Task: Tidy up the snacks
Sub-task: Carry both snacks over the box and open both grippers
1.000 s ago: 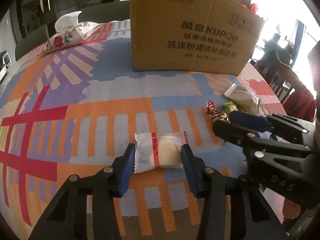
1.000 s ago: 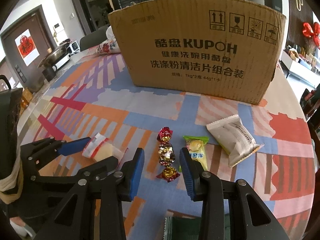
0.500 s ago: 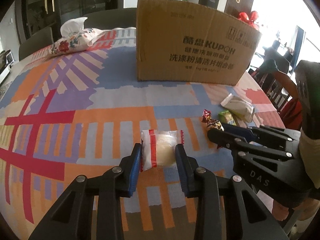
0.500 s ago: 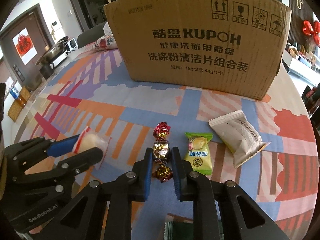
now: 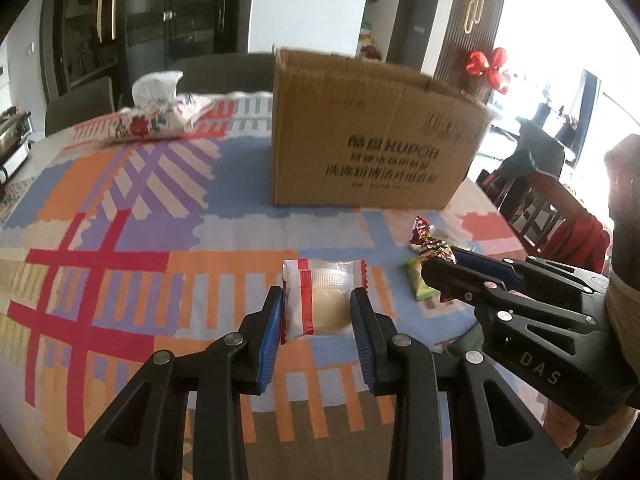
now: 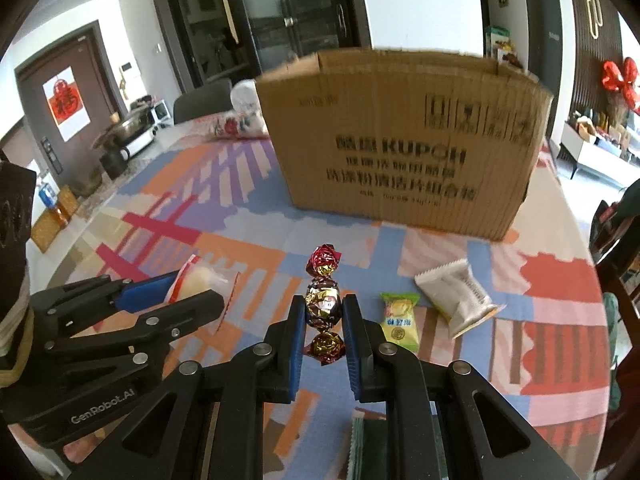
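I'm looking past both tools at the cardboard box (image 6: pixel 404 140), standing open-topped at the far side of the patterned tablecloth (image 5: pixel 120 240); I take it as the place the snacks are meant to go. A second ago both snacks lay flat on the cloth between open jaws. Since then both pairs of jaws have been closing, and now each snack sits higher against the cloth than before, so I judge both picks made and the carry to the box next.

My left gripper (image 5: pixel 318 312) is clamped on the cake packet (image 5: pixel 320 300), pads pressing its two short sides. The packet is held clear of the cloth, its red-striped end to the left and its long axis running across the jaws.

My right gripper (image 6: pixel 323 320) is clenched on the foil candy (image 6: pixel 323 304), squeezing the middle bulb. Its long axis runs away from me toward the box, one twisted end forward and one back between the fingers.

The green packet (image 6: pixel 400 320) and the white packet (image 6: pixel 456 296) lie on the cloth, just right of the candy.
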